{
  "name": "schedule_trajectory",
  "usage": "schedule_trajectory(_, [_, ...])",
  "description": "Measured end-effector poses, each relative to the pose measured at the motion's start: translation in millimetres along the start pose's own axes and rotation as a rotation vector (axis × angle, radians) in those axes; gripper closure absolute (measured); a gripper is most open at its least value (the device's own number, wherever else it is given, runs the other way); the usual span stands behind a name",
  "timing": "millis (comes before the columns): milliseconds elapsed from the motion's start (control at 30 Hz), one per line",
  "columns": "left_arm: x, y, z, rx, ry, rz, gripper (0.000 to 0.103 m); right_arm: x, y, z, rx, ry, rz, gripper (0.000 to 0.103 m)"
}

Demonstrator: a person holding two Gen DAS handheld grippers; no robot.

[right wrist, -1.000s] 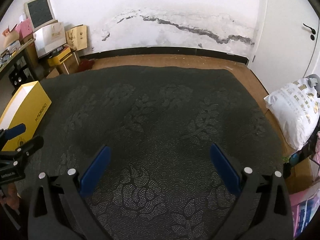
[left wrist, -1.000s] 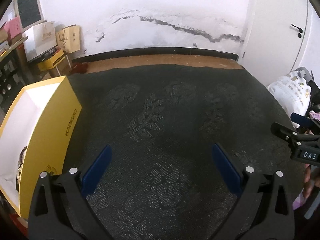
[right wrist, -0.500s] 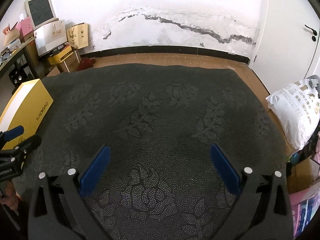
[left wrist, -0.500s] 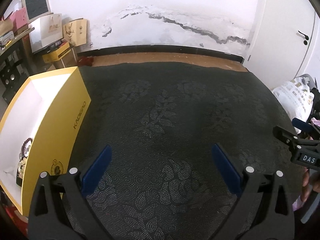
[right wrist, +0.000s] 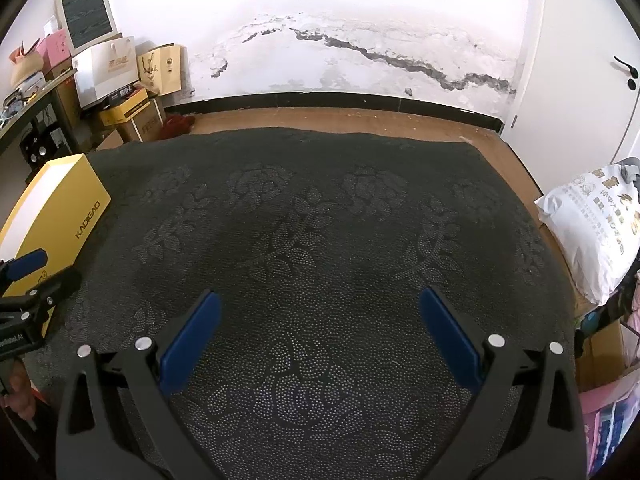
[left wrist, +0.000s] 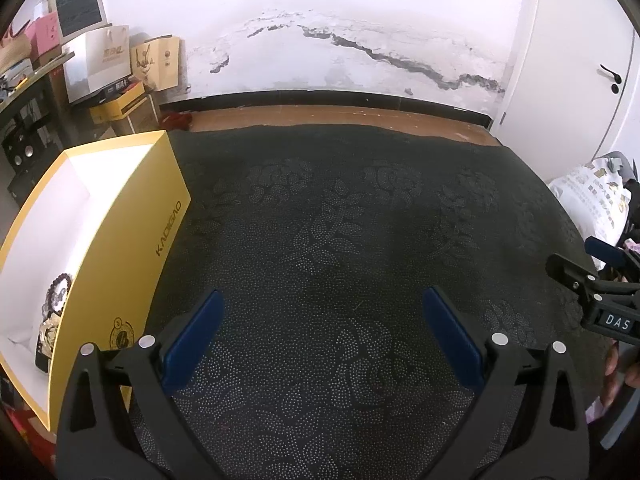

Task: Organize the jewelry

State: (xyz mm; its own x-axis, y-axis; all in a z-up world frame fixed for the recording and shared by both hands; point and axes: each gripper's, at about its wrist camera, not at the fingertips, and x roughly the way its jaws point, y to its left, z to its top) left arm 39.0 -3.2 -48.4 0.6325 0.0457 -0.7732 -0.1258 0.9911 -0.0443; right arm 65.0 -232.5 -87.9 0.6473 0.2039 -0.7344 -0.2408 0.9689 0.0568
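Note:
A yellow box with a white inside stands open at the left of the dark patterned cloth. A bead bracelet and a dark gold-trimmed piece lie inside it near the front. My left gripper is open and empty over the cloth, just right of the box. My right gripper is open and empty over the middle of the cloth. The box also shows in the right wrist view, far left. Each gripper shows at the edge of the other's view.
Cardboard boxes and paper bags are stacked by the wall at the back left. A white printed sack lies off the cloth's right edge. A wooden floor strip and a white door lie beyond.
The left gripper's view has swung left and pulled back, so more of the yellow box and its contents shows. The right gripper has drifted slightly. Both stay open.

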Motion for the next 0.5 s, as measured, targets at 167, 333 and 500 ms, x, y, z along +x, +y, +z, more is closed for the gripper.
schedule_trajectory(167, [0.3,-0.9,0.6,0.001,0.002,-0.002,0.006,-0.4,-0.1,-0.2,0.002,-0.001,0.001,0.007])
schedule_trajectory(333, [2.0,-1.9,0.5,0.004,0.002,-0.002,0.006,-0.9,-0.8,-0.2,0.004,0.000,0.004,0.007])
schedule_trajectory(500, [2.6,-4.9,-0.7,0.010,0.002,-0.001,0.006,-2.1,-0.1,-1.4,0.003,-0.004,0.004,0.007])
